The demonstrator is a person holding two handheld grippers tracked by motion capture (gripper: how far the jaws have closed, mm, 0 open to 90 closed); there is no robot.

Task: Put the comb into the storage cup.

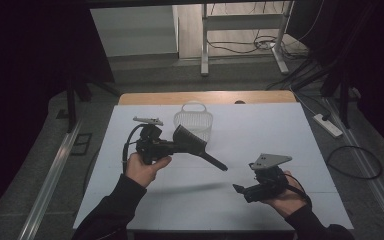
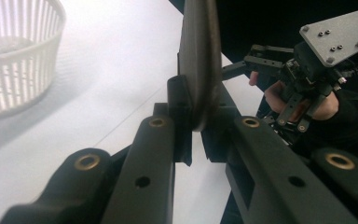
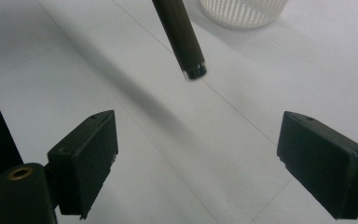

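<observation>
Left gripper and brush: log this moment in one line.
left gripper: shut on black brush, held above table | right gripper: open, empty | white basket: behind brush

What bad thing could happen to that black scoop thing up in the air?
The left gripper pinches the black dustpan only at its thin edge, and the long handle sticks out in mid-air, so it might twist or slip out and fall onto the table.

The white basket sits just behind the dustpan, so a swing could knock it.

The right gripper is open near the handle's tip; a sudden move could bump them together.
</observation>
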